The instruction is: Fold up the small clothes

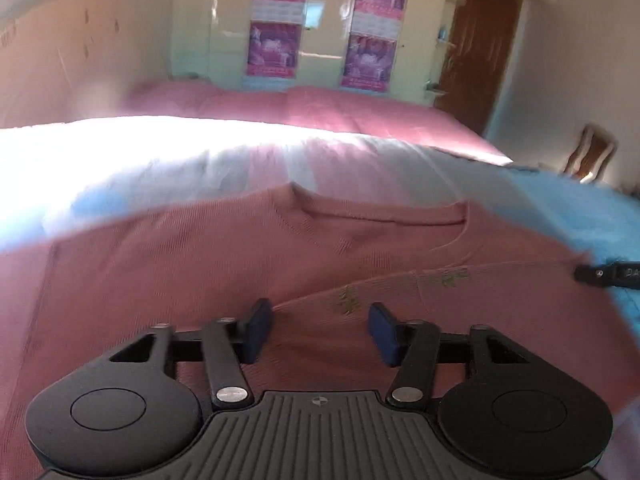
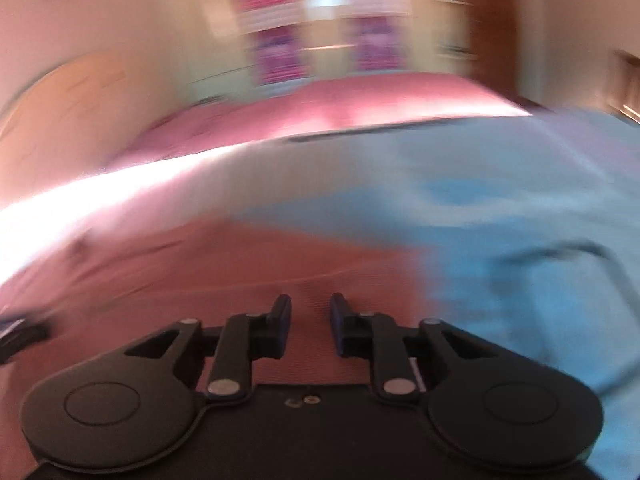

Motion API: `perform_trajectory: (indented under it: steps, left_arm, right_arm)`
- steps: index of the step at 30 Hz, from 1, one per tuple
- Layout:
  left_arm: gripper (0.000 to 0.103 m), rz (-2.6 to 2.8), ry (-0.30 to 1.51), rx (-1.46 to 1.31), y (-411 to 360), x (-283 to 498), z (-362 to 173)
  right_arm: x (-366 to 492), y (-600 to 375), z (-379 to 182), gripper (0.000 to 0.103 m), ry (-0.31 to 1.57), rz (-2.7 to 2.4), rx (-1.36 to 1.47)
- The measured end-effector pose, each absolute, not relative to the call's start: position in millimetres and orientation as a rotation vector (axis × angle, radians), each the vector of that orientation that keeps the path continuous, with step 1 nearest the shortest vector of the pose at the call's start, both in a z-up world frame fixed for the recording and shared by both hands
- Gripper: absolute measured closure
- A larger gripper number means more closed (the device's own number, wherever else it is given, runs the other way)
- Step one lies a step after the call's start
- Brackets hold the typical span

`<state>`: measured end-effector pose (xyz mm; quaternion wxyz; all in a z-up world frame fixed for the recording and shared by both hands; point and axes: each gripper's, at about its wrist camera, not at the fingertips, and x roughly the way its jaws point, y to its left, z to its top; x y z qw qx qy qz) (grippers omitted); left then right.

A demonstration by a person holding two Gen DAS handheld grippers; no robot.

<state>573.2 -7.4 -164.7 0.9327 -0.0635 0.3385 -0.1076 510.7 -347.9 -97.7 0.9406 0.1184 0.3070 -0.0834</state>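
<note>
A dusty-pink knit top (image 1: 168,280) lies spread on a light blue sheet (image 1: 600,216), neckline (image 1: 380,216) toward the far side. A folded-over part with a small green print (image 1: 400,284) lies across its right side. My left gripper (image 1: 320,330) is open and empty, just above the top's lower middle. My right gripper (image 2: 309,326) is open with a narrower gap, over the top's right edge (image 2: 248,264); that view is blurred. The right gripper's tip also shows in the left wrist view (image 1: 608,274) at the top's right edge.
The sheet (image 2: 520,240) lies on a bed with a pink cover (image 1: 320,108). Behind stand a pale wardrobe with purple posters (image 1: 276,48), a brown door (image 1: 480,48) and a chair (image 1: 592,152) at right. Bright sunlight (image 1: 120,140) washes out the left of the bed.
</note>
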Motion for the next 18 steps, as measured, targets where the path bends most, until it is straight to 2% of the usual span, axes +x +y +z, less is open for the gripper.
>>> perform_trajectory:
  steps: [1, 2, 3, 4, 5, 6, 11, 13, 18]
  left_arm:
    - [0.055, -0.227, 0.699, -0.137, -3, 571, -161]
    - [0.053, -0.212, 0.693, -0.108, -8, 568, -155]
    - [0.051, -0.190, 0.670, -0.080, -14, 562, -149]
    - [0.047, -0.228, 0.640, -0.081, -21, 553, -142]
    - [0.044, -0.269, 0.622, -0.089, -27, 545, -139]
    - [0.037, -0.292, 0.615, -0.078, -37, 539, -137]
    - [0.035, -0.323, 0.729, 0.030, -75, 523, -161]
    - [0.035, -0.321, 0.710, 0.033, -70, 509, -157]
    - [0.035, -0.315, 0.657, -0.031, -70, 477, -146]
  right_arm:
    - [505, -365, -98, 0.103, 0.627, -0.190, 0.283]
    - [501, -373, -98, 0.100, 0.635, -0.178, 0.309]
    - [498, -370, -95, 0.091, 0.640, -0.179, 0.293]
    - [493, -361, -91, 0.067, 0.640, -0.180, 0.263]
    - [486, -351, -87, 0.054, 0.622, -0.149, 0.243]
    - [479, -338, -85, 0.051, 0.608, -0.117, 0.230]
    - [453, -285, -111, 0.061, 0.644, -0.071, 0.129]
    - [442, -281, -107, 0.067, 0.641, -0.099, 0.098]
    - [415, -262, -93, 0.067, 0.631, -0.038, 0.097]
